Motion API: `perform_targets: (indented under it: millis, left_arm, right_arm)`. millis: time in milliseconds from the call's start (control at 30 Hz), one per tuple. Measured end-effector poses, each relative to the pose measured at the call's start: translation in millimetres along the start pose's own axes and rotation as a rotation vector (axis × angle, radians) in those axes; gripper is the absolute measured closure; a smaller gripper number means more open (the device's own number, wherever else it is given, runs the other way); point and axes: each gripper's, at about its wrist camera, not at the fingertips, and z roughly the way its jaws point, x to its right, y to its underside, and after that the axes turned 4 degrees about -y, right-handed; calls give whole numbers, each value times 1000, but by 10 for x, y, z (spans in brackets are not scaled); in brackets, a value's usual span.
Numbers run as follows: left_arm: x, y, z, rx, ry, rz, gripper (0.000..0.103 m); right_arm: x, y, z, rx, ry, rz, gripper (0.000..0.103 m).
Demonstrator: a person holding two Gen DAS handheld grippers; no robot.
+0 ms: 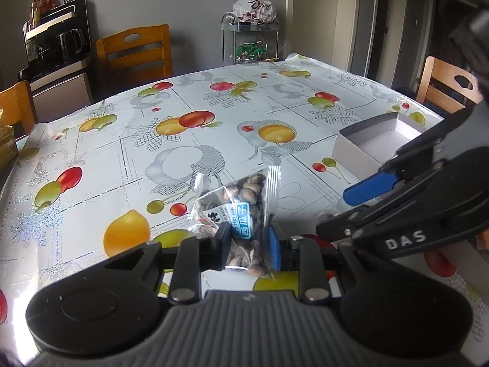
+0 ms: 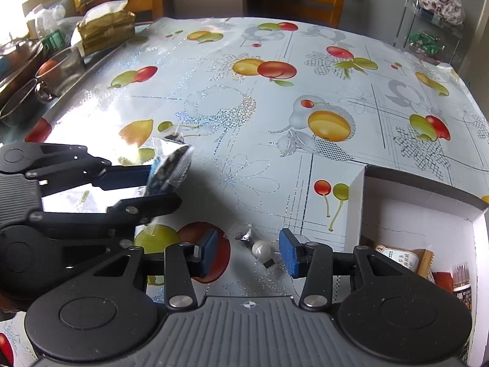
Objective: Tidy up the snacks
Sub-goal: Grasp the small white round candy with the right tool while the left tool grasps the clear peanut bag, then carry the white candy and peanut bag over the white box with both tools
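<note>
2 grippers: left gripper around nut packet.

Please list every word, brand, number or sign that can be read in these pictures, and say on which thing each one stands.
"DAS": white letters on the right gripper, seen from the left wrist.
"Dove": on the white plastic bag on the glass shelf.
Blue and white label on the nut packet held by the left gripper: too blurred.
Packets in the white box: print too small.

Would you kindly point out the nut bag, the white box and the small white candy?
nut bag (image 1: 246, 214): left wrist view, on its blue label.
white box (image 2: 354, 208): right wrist view, on its near left wall.
white candy (image 2: 261, 248): right wrist view, on its round white middle.
</note>
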Motion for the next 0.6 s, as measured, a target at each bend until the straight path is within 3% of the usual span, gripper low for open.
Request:
perform_targets:
  millis: [200,467,600]
  left_arm:
    - [-6,-5,-126,3,-3,-8,83]
    - [-8,-17,-246,5,-4,-27,85]
    - [15,-30,-296,10,-1,-30,85]
  right_arm:
    - [-30,8,58,-9,-5,-12,60]
    - [-21,50,93,-23,-16,0,79]
    - [6,73,89,-15,-24,17,80]
